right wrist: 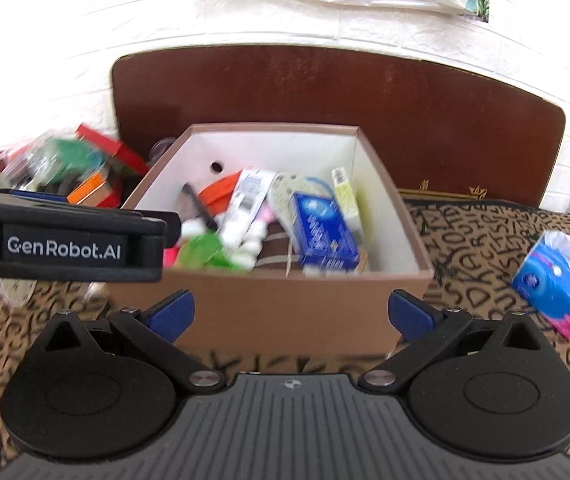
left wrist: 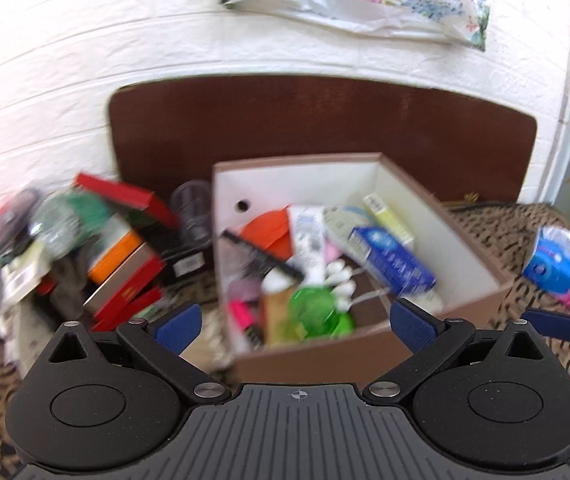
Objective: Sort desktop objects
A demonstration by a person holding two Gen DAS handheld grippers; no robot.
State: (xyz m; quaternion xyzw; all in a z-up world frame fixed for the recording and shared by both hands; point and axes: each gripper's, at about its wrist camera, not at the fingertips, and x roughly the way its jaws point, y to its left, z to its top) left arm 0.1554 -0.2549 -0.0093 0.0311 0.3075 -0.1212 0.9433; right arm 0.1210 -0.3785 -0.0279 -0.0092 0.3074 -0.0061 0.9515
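A brown box with white inner walls (left wrist: 473, 276) (right wrist: 285, 308) stands on the patterned cloth. It holds several items: a blue carton (left wrist: 391, 258) (right wrist: 323, 228), a black comb (left wrist: 261, 256), a green object (left wrist: 313, 312), a white tube (right wrist: 247, 196) and a pink marker (left wrist: 241, 312). My left gripper (left wrist: 297, 322) is open and empty just before the box's near wall. My right gripper (right wrist: 291, 316) is open and empty in front of the box. The left gripper's body (right wrist: 65, 236) reaches in from the left in the right wrist view.
A blue tissue pack (left wrist: 561, 268) (right wrist: 557, 284) lies on the cloth to the right. A pile of red and orange boxes (left wrist: 125, 264), a green item and tape rolls sits left of the box. A dark wooden board (right wrist: 365, 96) leans on the white brick wall.
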